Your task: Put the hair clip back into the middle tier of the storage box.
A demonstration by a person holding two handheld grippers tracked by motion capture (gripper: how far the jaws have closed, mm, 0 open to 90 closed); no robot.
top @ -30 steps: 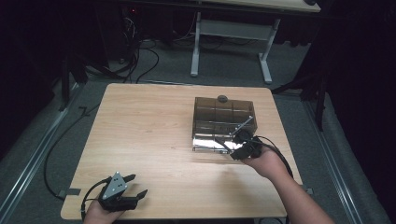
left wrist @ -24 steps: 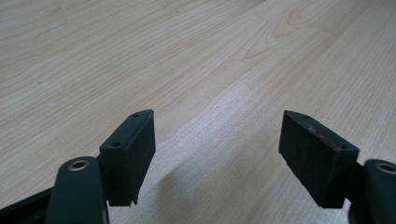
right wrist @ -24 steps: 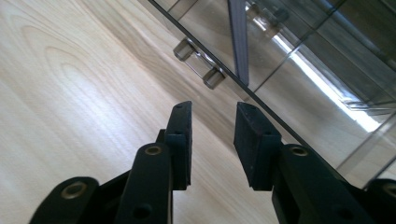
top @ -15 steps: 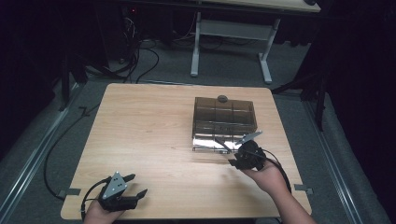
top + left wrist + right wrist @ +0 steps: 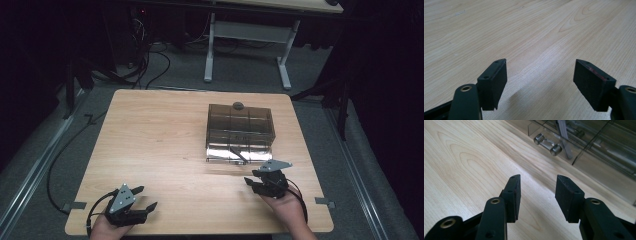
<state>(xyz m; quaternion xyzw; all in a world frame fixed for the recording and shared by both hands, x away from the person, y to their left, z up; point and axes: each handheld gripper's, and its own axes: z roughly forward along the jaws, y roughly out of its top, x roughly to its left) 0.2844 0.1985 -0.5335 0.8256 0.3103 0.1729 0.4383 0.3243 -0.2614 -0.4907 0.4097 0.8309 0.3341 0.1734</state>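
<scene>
A smoky see-through drawer box [image 5: 240, 122] stands right of the table's middle, with a small grey knob-like thing [image 5: 238, 105] on its top. Its lowest drawer [image 5: 239, 152] sticks out at the front. The drawer's clear bar handle [image 5: 547, 143] and a dark strip [image 5: 563, 137] inside it show in the right gripper view. My right gripper [image 5: 252, 179] [image 5: 537, 182] sits low over the wood just in front of the drawer. Its jaws have just been opening and nothing is between them. My left gripper [image 5: 146, 197] [image 5: 540, 67] stands open over bare wood at the front left.
The wooden table [image 5: 160, 140] ends close behind both hands at its front edge. Beyond the far edge are a white desk frame [image 5: 245, 35] and cables on the grey floor [image 5: 150, 60]. Patches of tape mark the table's front corners [image 5: 322, 201].
The right gripper has drawn back from the drawer's front towards the near edge and sunk lower, with its jaws spread wider. The left gripper has kept still.
</scene>
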